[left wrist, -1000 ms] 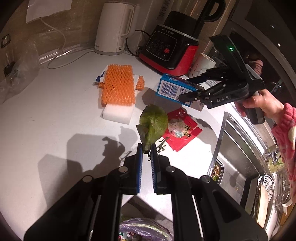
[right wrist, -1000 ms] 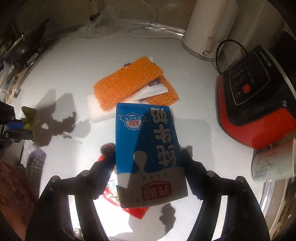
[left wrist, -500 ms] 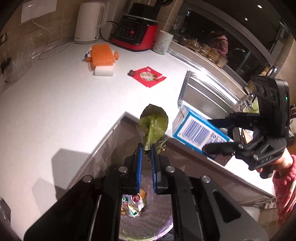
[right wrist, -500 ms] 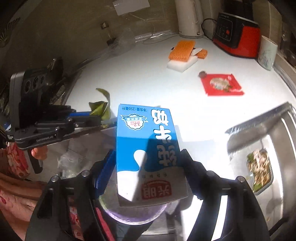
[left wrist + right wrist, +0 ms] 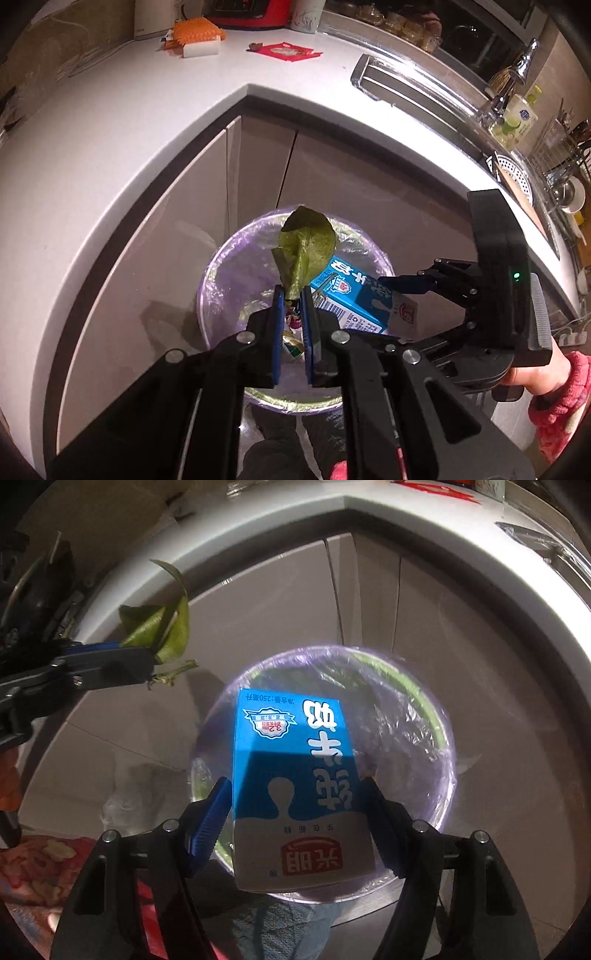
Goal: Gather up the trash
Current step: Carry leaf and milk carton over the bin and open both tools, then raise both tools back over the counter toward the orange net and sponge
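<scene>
Holding both tongs over the bin (image 5: 221,266): left tongs (image 5: 291,295) clamped on leaf (image 5: 304,243), right tongs (image 5: 295,801) on milk carton (image 5: 295,775). Next, I think, both must open.

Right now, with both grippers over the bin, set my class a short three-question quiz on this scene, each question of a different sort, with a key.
1. True or false: the left gripper is shut on a green leaf.
2. Multiple choice: what does the right gripper hold? A) a red wrapper B) a blue milk carton C) an orange sponge
3. Fill the gap: both items hang above the lined trash ____, not yet dropped.

Key: 1 true; 2 B; 3 bin. The red wrapper and orange sponge lie on the countertop.
</scene>
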